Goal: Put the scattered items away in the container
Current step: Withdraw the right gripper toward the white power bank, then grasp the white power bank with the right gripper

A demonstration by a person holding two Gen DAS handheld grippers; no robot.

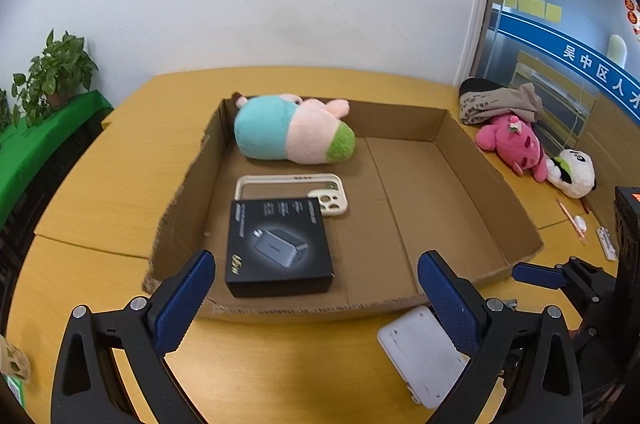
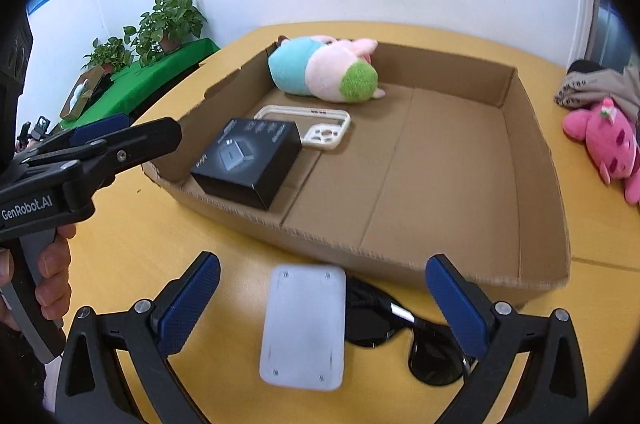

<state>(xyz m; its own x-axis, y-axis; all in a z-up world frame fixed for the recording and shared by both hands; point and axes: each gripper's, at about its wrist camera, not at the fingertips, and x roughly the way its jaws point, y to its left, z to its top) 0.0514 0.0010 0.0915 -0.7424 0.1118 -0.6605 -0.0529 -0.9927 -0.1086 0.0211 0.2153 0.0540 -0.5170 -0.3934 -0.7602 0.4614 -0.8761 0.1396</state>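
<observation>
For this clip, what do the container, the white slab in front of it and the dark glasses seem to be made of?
Container: corrugated cardboard, matte brown; fluted torn edges and fold creases show.
White slab: probably hard plastic, matte, with rounded corners and small screw-like dots; what it is I cannot tell.
Dark glasses: likely glossy plastic frame with dark tinted lenses, judging by the sharp highlight on the frame.

My right claw (image 2: 322, 288) has textured blue pads (image 2: 456, 298) on matt black plastic. Below lie a smooth white plastic block (image 2: 304, 324), glossy dark sunglasses (image 2: 400, 336), rough brown cardboard tray (image 2: 440, 159), fuzzy plush toy (image 2: 324, 69), and smooth yellow worktop (image 2: 160, 264).
</observation>
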